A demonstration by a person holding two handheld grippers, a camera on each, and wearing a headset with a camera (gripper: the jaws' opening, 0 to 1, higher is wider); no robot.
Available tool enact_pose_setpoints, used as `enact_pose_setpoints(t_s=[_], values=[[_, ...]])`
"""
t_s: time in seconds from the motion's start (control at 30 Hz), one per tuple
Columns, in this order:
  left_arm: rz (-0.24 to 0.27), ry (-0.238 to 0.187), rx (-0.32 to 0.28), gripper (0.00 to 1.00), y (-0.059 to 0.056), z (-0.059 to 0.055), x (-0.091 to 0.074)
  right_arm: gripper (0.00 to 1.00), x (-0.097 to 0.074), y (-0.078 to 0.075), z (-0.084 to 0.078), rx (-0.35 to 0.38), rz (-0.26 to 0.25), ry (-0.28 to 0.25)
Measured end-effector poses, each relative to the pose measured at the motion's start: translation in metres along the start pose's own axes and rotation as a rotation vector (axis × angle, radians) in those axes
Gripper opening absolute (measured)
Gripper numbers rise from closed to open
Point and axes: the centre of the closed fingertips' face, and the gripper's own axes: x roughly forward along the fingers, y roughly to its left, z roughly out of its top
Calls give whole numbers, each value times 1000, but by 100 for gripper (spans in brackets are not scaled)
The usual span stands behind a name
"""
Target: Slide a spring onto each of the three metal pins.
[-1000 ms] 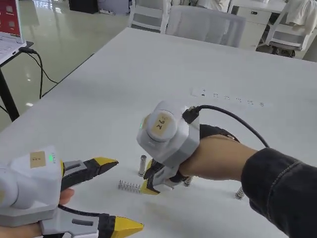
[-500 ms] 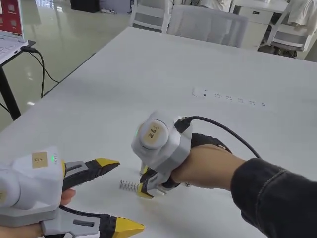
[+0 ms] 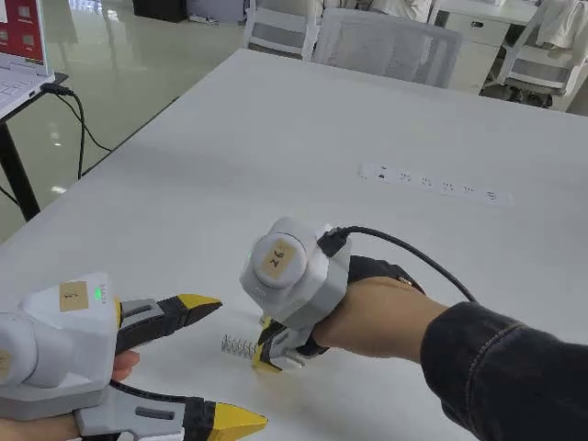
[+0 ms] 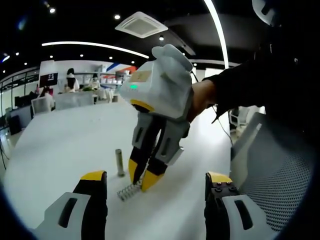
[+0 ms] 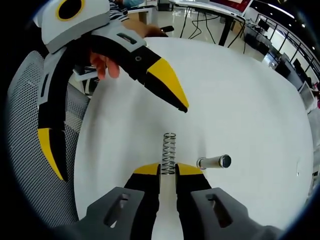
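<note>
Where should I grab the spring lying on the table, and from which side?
Take the spring by one end, jaws across the coils, coming down from above: it lies flat on the table, so its sides are open. That leaves the other end free for the upright pin. The right gripper sits at such an end.

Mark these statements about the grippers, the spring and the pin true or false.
1. The right gripper is shut on one end of the spring. True.
2. The spring is threaded onto the metal pin. False: it is off the pin, beside it.
3. The left gripper is open. True.
4. The metal pin lies flat. False: it stands upright.
</note>
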Motion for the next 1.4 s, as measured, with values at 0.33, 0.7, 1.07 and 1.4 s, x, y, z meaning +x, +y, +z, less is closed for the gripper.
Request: enact_pose_setpoints(t_s=[0.33, 0.7, 1.07, 1.4], values=[[-13, 8, 6, 76, -4, 0, 2, 8, -1, 0, 0, 62, -19, -4], [-21, 9, 21, 76, -7, 3, 1, 7, -2, 0, -1, 110, -48, -40], [-21, 17, 31, 75, -6, 4, -1, 7, -16, 11, -4, 114, -34, -47], [-43, 25, 51, 74, -12, 8, 6, 7, -44, 8, -7, 114, -53, -71]])
